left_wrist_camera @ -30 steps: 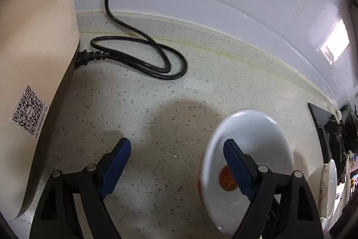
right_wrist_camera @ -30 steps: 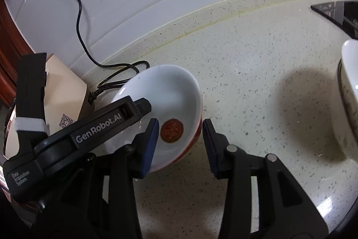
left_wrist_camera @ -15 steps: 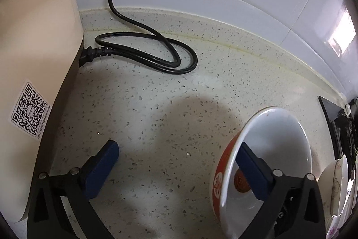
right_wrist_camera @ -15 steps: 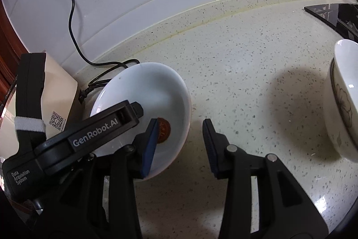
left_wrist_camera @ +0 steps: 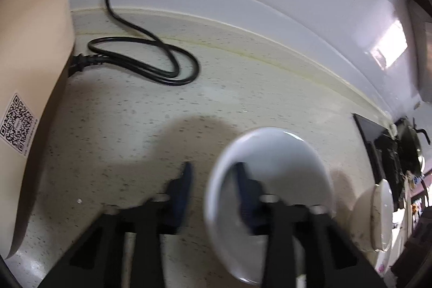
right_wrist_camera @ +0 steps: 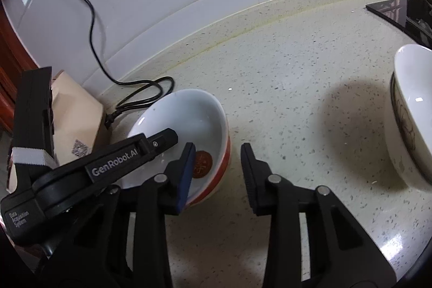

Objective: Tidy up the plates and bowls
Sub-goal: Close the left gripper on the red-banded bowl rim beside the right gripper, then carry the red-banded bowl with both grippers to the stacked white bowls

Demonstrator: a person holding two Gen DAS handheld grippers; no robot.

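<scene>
Two bowls in play. Left hand-held gripper (left_wrist_camera: 213, 188) clamped on rim of red-banded bowl (right_wrist_camera: 189, 136), one finger inside, one outside; blurred, so seemingly mid-move. Bowl sat low over speckled worktop (right_wrist_camera: 297, 99), near coiled power cord (left_wrist_camera: 151, 64) and beige appliance (left_wrist_camera: 29, 72); contact with worktop unclear. Right hand-held gripper (right_wrist_camera: 218, 174) empty, jaws moderately apart, just beside bowl. Floral bowl (right_wrist_camera: 410, 112) waited well apart at right, likely stacking partner.
</scene>
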